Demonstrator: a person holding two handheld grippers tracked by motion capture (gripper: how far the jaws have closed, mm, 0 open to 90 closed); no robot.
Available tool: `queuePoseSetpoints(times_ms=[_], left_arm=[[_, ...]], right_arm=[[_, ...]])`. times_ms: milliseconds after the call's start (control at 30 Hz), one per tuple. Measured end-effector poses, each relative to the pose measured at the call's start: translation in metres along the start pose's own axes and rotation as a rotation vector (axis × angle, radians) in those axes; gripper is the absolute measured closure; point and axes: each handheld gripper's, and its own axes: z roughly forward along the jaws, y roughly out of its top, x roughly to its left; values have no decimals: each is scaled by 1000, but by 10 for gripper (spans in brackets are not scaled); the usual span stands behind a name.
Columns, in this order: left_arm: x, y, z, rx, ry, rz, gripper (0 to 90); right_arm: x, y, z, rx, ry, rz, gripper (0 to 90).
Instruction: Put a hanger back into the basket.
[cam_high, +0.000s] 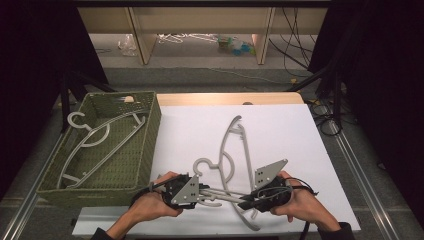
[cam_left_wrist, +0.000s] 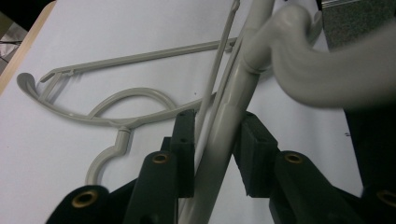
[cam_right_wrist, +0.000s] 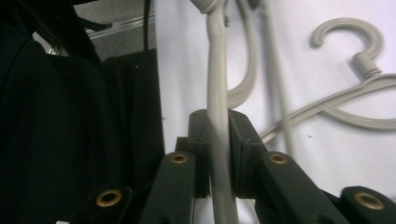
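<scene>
Two hangers cross on the bench (cam_high: 300, 130) at 6 o'clock. Right tongs (cam_right_wrist: 218, 126) clamp the near hanger (cam_right_wrist: 217, 93); left tongs (cam_left_wrist: 215, 128) sit narrow around its arm, pads not yet pressing. Close fully, then lift level so the far hanger (cam_high: 235, 145) slips free; basket (cam_high: 145, 150) at 9.

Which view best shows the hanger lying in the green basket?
The high view: the hanger in the basket lies whole inside the green basket, hook at the upper left. The gripper views look at hangers on the white sheet instead.
</scene>
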Motion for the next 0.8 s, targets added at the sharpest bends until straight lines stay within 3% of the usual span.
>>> queuePoseSetpoints(times_ms=[67,200,300,400,500,567,633,700,767,800], left_arm=[[0,2,-1,0,-7,2,723],[0,6,0,43,-17,17,735],[1,8,0,38,-31,-27,752],[1,10,0,34,-31,-41,769],[3,11,-1,30,-37,-78,782],[7,10,-3,34,-41,-144,786],[7,9,-4,45,-39,-165,787],[8,9,-6,50,-36,-192,787],[11,9,-9,54,-42,-212,787],[11,8,-9,40,-32,-248,787]], right_arm=[[-1,0,-3,-13,-27,-2,785],[0,3,-3,15,-78,-31,763],[-1,5,-2,30,-131,-33,727],[-2,6,-3,16,-180,-14,641],[-2,7,-6,3,-208,15,553],[-1,10,-9,-29,-272,54,414],[-1,11,-10,-37,-288,54,393],[1,14,-14,-87,-336,69,349],[2,16,-15,-95,-342,73,342],[3,17,-17,-113,-353,76,342]])
